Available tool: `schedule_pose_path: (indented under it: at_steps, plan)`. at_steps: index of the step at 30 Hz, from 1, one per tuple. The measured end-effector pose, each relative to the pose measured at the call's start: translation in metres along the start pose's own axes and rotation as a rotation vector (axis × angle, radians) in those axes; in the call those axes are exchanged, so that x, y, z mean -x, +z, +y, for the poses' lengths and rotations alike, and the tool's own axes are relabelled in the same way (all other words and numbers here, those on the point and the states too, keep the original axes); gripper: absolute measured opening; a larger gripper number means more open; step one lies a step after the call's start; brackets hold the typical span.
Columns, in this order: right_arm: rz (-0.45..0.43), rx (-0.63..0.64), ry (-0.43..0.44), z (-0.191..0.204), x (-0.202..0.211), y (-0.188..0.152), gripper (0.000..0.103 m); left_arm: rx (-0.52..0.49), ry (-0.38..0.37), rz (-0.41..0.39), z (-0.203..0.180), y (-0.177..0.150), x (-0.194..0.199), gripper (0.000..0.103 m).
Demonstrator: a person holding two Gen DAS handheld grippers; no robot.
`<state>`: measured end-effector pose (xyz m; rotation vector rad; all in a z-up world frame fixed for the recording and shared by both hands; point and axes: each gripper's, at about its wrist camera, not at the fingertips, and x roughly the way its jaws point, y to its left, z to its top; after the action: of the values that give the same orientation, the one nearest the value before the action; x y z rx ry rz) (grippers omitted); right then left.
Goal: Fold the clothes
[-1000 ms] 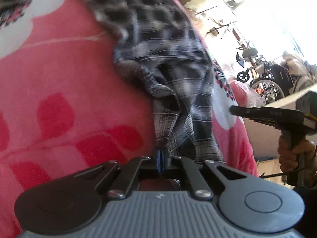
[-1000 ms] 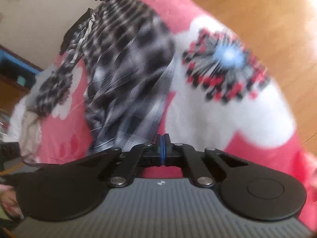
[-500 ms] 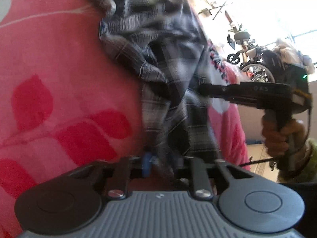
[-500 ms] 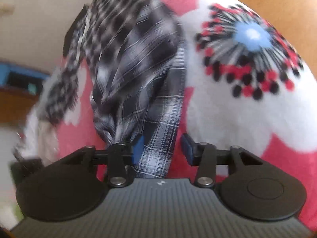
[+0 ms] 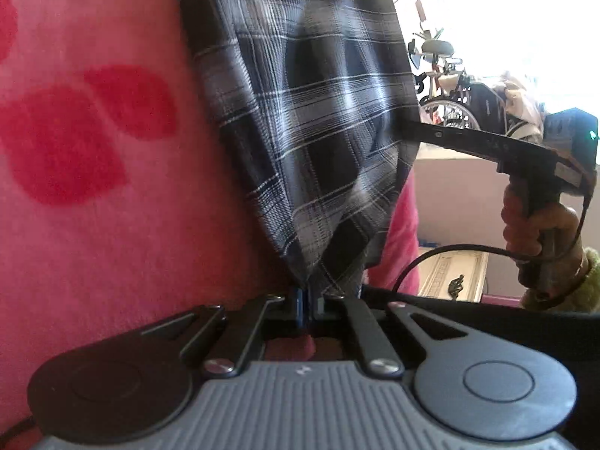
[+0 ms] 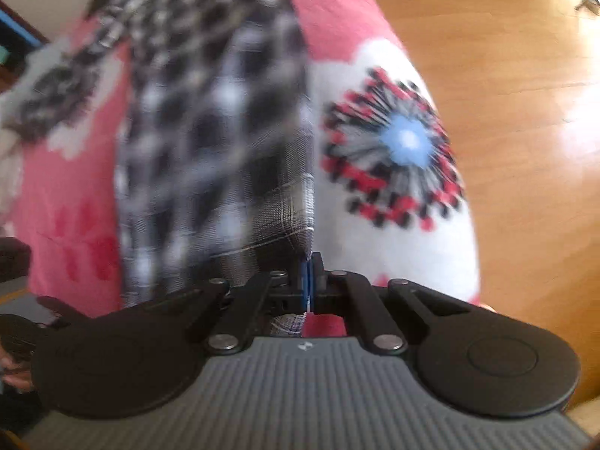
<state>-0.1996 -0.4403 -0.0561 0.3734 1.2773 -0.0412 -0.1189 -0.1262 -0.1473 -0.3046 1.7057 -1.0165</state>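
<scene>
We hold the shirt [image 5: 318,131] with both grippers: left fingers [image 5: 299,302] and right fingers [image 6: 305,281] clamp its hem, so it hangs stretched above the blanket [image 5: 112,206].

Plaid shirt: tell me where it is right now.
The plaid shirt lies on the pink blanket, its near edge pinched by the left gripper and by the right gripper.

Black & white plaid shirt [image 5: 315,120], rumpled, stretched taut w/ two edges pinched up, rest draped over pink blanket [image 5: 93,206]
</scene>
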Motion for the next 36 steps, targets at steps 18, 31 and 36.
schedule_pose_path:
  at_steps: [18,31,36]
  plan:
    - [0.018,0.235,-0.201,-0.004,0.005,0.012,0.035,-0.215,0.077,0.010,-0.026,-0.019,-0.007,0.036]
    - [-0.218,-0.006,0.103,-0.036,-0.014,0.097,0.037,-0.210,0.294,-0.355,-0.024,0.039,0.059,0.048]
    - [-0.216,0.004,0.121,-0.026,-0.040,0.114,0.031,-0.136,0.359,-0.498,-0.022,0.060,0.059,0.042]
